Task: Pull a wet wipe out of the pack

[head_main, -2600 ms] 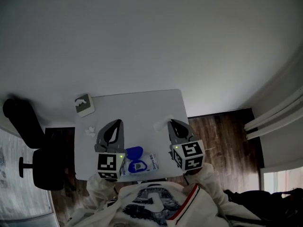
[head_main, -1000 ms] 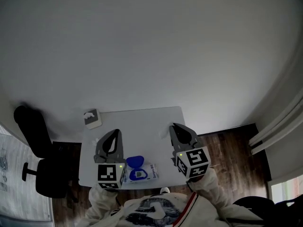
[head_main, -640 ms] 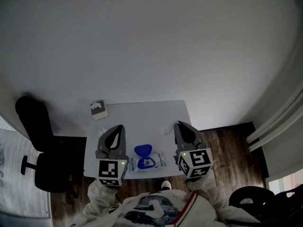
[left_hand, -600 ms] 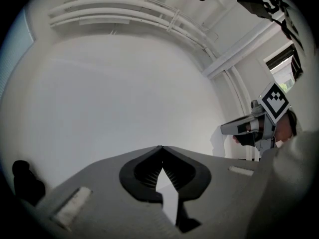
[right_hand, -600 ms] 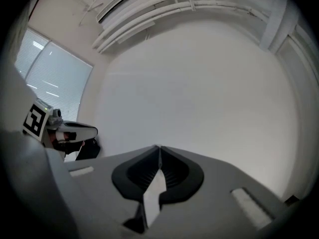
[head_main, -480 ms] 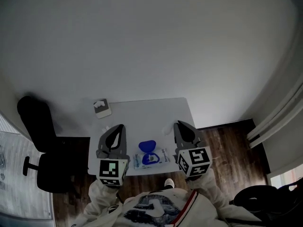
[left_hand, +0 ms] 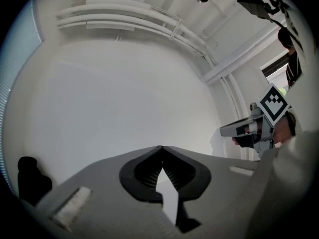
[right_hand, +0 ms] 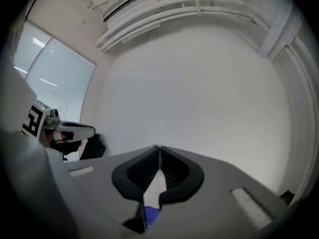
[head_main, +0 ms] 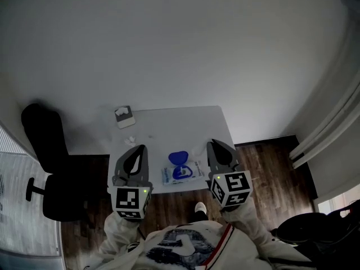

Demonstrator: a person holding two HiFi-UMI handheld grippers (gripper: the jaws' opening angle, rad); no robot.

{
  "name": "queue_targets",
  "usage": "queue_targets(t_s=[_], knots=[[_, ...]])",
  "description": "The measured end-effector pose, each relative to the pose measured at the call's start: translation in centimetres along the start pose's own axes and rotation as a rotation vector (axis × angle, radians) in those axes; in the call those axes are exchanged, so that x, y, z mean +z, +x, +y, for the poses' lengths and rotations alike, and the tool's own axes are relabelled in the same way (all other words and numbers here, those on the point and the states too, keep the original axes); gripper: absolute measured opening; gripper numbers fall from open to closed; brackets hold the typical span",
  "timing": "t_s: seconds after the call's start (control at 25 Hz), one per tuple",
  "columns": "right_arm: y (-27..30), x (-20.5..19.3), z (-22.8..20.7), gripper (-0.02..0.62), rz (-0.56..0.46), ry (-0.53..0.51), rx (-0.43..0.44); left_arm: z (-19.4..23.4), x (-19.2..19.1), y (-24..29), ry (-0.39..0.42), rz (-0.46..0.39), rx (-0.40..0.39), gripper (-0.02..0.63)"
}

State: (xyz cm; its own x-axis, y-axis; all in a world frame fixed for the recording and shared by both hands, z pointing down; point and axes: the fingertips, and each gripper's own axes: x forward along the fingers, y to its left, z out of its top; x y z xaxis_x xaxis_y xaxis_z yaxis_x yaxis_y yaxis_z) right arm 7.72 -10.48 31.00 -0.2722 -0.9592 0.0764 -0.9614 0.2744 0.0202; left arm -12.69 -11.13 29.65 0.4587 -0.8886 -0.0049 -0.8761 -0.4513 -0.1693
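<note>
The left gripper and right gripper are hovering, jaws closed tight and holding nothing. The wet wipe pack is lying between them at the near edge of the white table, with bare tabletop stretching beyond.

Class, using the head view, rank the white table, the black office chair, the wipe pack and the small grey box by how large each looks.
1. white table
2. black office chair, which stands lower and so farther from the camera, and may look smaller than it really is
3. wipe pack
4. small grey box

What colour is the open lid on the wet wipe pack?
A blue plastic flip lid, clearest in the head view.
</note>
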Motion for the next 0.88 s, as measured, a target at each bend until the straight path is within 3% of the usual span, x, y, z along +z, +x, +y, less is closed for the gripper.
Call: queue_targets(t_s=[0.44,0.88], knots=[[-4.7,0.2,2.6,0.008,-0.009,0.005,-0.008,-1.5,0.0,-4.8,-0.025,0.003,-0.007,0.005],[-10.5,-0.5,3.1,0.008,-0.045,0.037,-0.042,-5.7,0.2,-8.9,0.004,0.012,-0.046,0.005]])
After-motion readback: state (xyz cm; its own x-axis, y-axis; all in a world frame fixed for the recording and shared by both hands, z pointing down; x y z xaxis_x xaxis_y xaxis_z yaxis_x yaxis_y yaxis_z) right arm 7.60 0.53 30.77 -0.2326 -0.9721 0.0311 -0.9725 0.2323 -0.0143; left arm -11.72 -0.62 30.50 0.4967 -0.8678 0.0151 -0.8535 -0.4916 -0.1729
